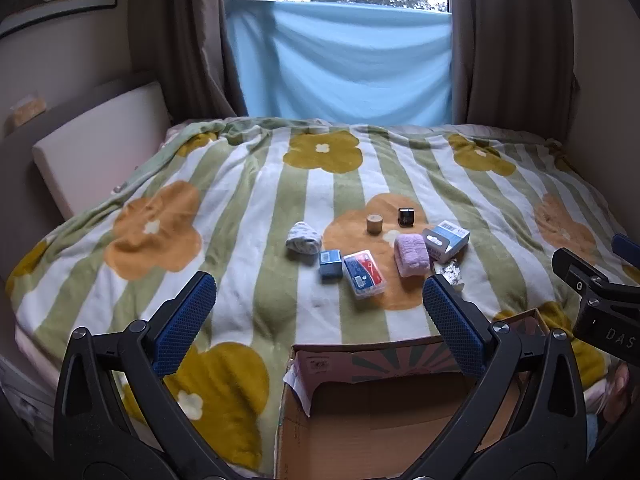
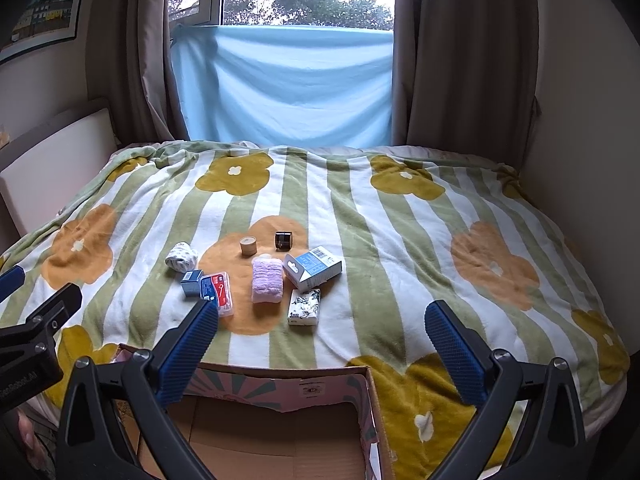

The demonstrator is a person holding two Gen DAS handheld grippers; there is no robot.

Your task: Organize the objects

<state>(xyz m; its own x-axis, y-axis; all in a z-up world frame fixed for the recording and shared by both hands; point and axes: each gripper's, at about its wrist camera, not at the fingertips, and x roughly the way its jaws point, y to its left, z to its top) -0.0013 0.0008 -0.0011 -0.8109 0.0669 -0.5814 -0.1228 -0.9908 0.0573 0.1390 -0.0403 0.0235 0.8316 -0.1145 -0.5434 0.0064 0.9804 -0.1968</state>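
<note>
Objects for sorting lie clustered mid-bed on the flowered blanket, well ahead of both our left gripper and right gripper, whose jaws stand released and empty above the open cardboard box. We count eight: one rolled sock, small blue box, red-labelled case, purple towel, blue-white carton, floral tissue pack, wooden jar, black jar. Their labels are too small to read.

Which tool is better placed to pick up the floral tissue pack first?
Probably the right tool: open and empty, with the floral tissue pack ahead between its fingers. In the left view, a finger of the left tool partly hides it.
</note>
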